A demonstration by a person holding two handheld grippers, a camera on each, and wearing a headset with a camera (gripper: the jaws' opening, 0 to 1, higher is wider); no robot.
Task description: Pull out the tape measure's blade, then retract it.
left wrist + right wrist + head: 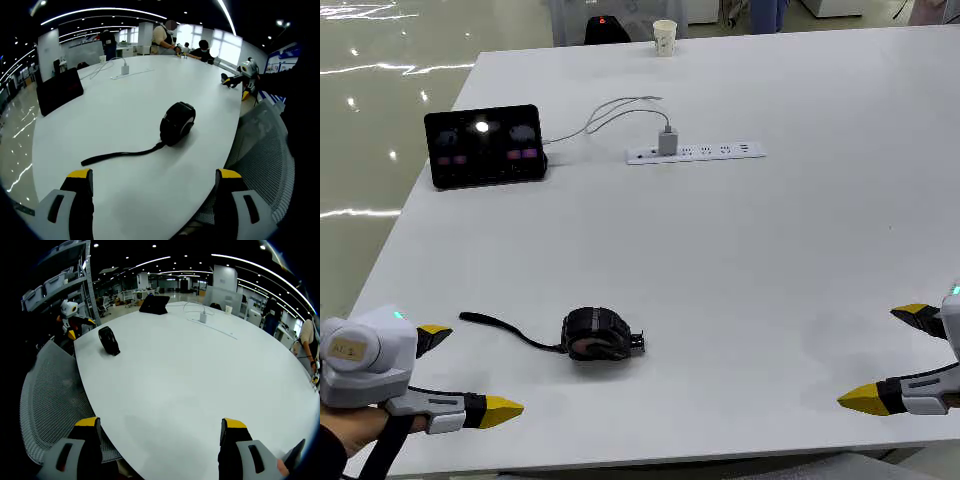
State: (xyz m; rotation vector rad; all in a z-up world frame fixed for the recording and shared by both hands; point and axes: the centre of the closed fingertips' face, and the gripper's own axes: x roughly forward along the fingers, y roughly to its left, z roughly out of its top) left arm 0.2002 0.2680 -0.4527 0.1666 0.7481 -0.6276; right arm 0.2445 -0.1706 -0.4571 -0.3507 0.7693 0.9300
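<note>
The black tape measure (598,334) lies on the white worktop (770,250), near its front edge. Its black strap (500,328) stretches from the tape measure toward the left gripper (480,368). This gripper is near, to the left of the tape measure, with its 2 fingers spread wide and holding nothing. The right gripper (872,355) is well apart to the right of the tape measure, also with its 2 fingers spread wide.

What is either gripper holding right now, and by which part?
Nothing. The left gripper and right gripper are both open and empty; the black round tape measure lies free on the white table.
</note>
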